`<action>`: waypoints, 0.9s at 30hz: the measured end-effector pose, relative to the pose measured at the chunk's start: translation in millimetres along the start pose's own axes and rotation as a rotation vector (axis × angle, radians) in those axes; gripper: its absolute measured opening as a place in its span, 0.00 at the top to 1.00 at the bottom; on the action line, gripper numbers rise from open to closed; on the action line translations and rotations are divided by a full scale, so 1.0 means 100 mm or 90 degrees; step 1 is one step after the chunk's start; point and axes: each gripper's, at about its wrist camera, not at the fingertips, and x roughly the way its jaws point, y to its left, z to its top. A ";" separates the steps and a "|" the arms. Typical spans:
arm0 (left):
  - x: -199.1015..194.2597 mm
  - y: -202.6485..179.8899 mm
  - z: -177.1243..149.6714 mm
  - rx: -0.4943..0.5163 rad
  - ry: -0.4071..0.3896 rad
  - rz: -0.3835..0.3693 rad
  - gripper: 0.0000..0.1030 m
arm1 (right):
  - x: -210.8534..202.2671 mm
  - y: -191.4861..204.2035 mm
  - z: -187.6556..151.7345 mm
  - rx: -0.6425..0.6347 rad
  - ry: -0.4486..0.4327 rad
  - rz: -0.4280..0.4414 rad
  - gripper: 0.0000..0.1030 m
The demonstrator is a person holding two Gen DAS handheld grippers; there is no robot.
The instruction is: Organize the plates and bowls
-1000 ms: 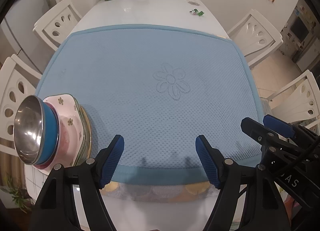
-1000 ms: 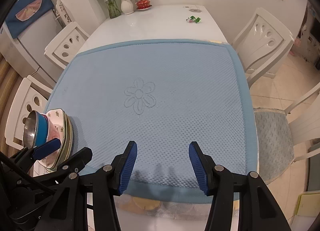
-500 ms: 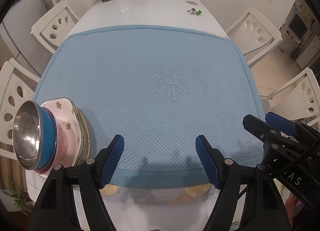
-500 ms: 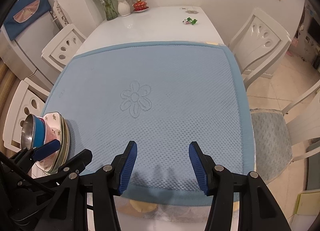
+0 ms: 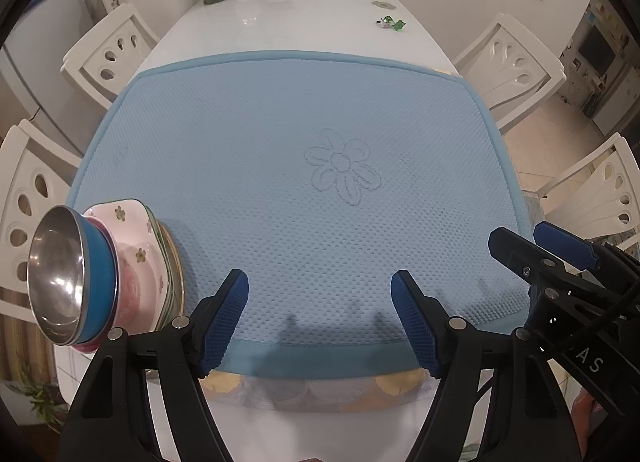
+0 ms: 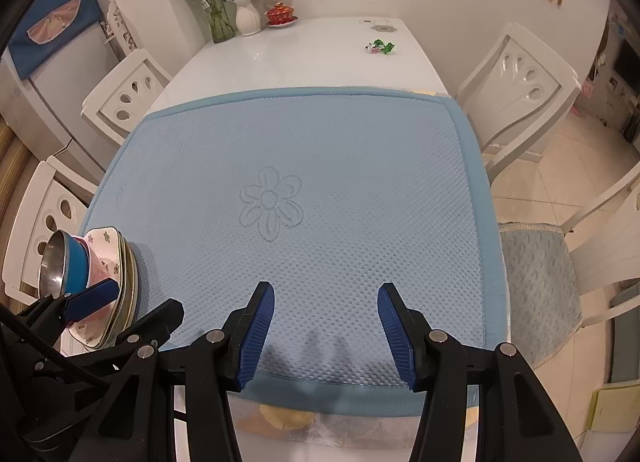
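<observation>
A stack of dishes stands at the near left corner of the blue mat: a steel-lined blue bowl on top, a pink flowered square bowl under it, and plates at the bottom. The stack also shows in the right wrist view. My left gripper is open and empty above the mat's near edge, right of the stack. My right gripper is open and empty, to the right of the left one, also above the near edge.
The mat with a flower pattern covers a white table. A vase of flowers, a glass vase, a red lidded cup and a small green item stand at the far end. White chairs surround the table.
Both grippers have drawn back and up a little from the mat; the view now takes in more of the far table. The stack has not moved.
</observation>
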 end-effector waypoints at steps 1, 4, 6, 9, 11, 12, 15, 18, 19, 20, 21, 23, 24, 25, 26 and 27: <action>0.00 0.00 0.00 0.000 0.001 -0.001 0.30 | 0.00 0.00 0.00 0.000 -0.001 -0.001 0.50; 0.00 0.01 0.00 0.002 0.001 0.000 0.30 | 0.00 0.01 0.00 0.001 -0.006 -0.009 0.50; 0.00 0.01 -0.01 0.004 0.001 0.000 0.30 | 0.00 0.02 0.00 0.000 -0.007 -0.010 0.50; 0.00 0.01 -0.01 0.011 0.000 0.005 0.30 | 0.01 0.02 -0.01 0.003 -0.005 -0.006 0.50; -0.01 -0.02 -0.02 0.018 -0.003 0.010 0.30 | 0.01 0.02 -0.02 0.002 -0.006 -0.008 0.50; -0.02 -0.02 -0.02 0.021 -0.005 0.014 0.30 | 0.00 0.02 -0.02 0.001 -0.008 -0.012 0.50; -0.02 -0.03 -0.03 0.021 -0.006 0.014 0.30 | 0.00 0.03 -0.03 0.001 -0.009 -0.011 0.50; -0.01 -0.02 -0.02 0.019 -0.002 0.016 0.30 | -0.01 0.02 -0.03 0.004 -0.009 -0.010 0.50; 0.00 -0.02 -0.02 0.020 -0.002 0.017 0.30 | -0.01 0.02 -0.03 0.003 -0.009 -0.009 0.50; 0.00 -0.02 -0.02 0.020 0.000 0.016 0.30 | -0.01 0.01 -0.03 0.003 -0.009 -0.009 0.50; 0.00 -0.01 -0.02 0.020 0.001 0.013 0.30 | -0.02 0.02 -0.03 0.003 -0.010 -0.009 0.50; -0.01 0.00 -0.02 0.013 0.000 0.007 0.30 | -0.02 0.02 -0.03 0.002 -0.010 -0.008 0.50; -0.02 0.01 -0.01 0.011 -0.003 0.007 0.30 | -0.02 0.02 -0.04 0.002 -0.011 -0.008 0.50; -0.02 0.00 -0.02 0.011 -0.004 0.008 0.30 | -0.03 0.02 -0.04 0.002 -0.011 -0.008 0.50; -0.02 0.00 -0.02 0.012 -0.005 0.011 0.30 | -0.03 0.02 -0.04 0.002 -0.012 -0.008 0.50; -0.02 0.01 -0.01 0.012 -0.006 0.014 0.30 | -0.03 0.03 -0.04 0.001 -0.013 -0.007 0.50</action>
